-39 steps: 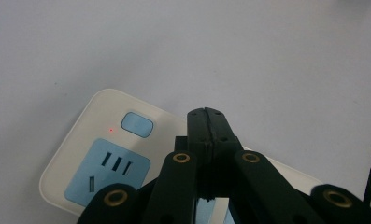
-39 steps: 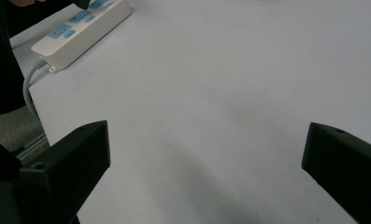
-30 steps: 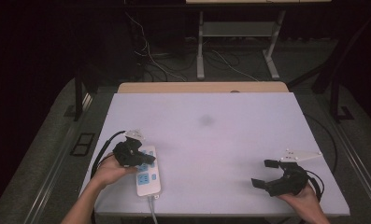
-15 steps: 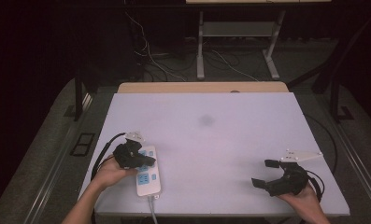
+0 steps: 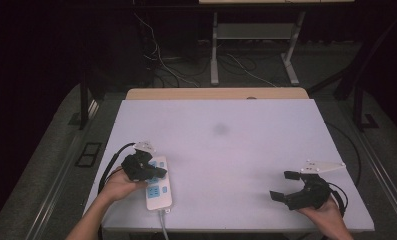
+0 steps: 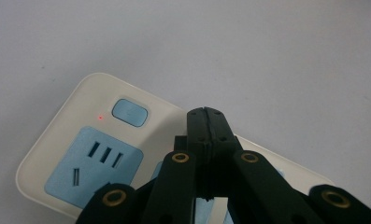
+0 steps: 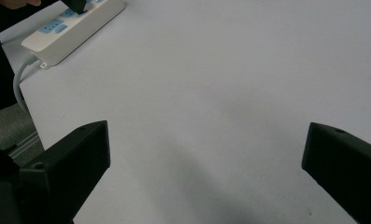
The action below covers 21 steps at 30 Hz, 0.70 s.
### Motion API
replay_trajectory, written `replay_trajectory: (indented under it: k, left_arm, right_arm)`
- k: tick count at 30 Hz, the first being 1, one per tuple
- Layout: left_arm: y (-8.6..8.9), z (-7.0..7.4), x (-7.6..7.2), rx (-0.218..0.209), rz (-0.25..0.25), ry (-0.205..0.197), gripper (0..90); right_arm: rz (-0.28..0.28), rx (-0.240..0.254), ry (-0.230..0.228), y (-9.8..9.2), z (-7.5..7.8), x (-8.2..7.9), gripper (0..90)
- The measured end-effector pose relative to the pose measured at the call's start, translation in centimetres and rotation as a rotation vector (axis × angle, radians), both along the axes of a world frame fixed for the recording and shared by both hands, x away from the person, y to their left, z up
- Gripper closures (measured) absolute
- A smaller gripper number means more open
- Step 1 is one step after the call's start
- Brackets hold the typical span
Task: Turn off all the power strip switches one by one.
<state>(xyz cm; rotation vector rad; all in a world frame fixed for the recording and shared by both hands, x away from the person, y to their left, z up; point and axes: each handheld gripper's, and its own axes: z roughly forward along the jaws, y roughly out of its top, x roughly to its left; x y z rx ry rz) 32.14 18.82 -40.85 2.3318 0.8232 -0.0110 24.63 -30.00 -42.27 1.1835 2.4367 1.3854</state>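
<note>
A white power strip (image 5: 159,186) with blue sockets lies near the table's front left, its grey cord running off the front edge. My left gripper (image 5: 156,171) hovers over it with jaws pressed together and nothing between them. In the left gripper view the shut tips (image 6: 205,114) sit just right of the strip's blue switch (image 6: 130,112), beside a small red light (image 6: 100,117); whether they touch the power strip (image 6: 57,154) I cannot tell. My right gripper (image 5: 285,186) rests at the front right, jaws wide apart over bare table (image 7: 211,93). The power strip (image 7: 71,25) lies far off in the right gripper view.
The white table (image 5: 221,150) has a wooden strip (image 5: 216,93) along its far edge. A faint grey smudge (image 5: 220,129) marks the middle. Cables (image 5: 176,70) and desk legs (image 5: 214,45) lie on the dark floor beyond. A black cable (image 5: 113,157) trails from my left gripper.
</note>
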Motion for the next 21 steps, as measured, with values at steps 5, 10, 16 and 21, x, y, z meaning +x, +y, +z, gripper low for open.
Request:
replay_trajectory:
  k: [5, 10, 16, 21]
  left_arm:
    - [-0.04, 0.0, -0.04, 0.001, 0.015, 0.008, 89.4]
    - [-0.19, -0.02, 0.12, 0.014, 0.021, 0.025, 89.7]
    - [0.1, -0.2, 0.06, -0.014, 0.038, 0.03, 89.6]
    - [0.16, -0.19, 0.1, -0.018, 0.032, 0.029, 89.5]
  right_arm:
    - [-0.002, -0.004, 0.001, 0.05, 0.02, -0.02, 0.9]
    - [-0.01, -0.008, 0.002, -0.06, 0.05, -0.01, 1.0]
    - [-0.011, -0.008, -0.001, -0.14, 0.03, -0.01, 0.9]
    - [-0.013, -0.009, 0.0, -0.14, 0.06, 0.02, 1.0]
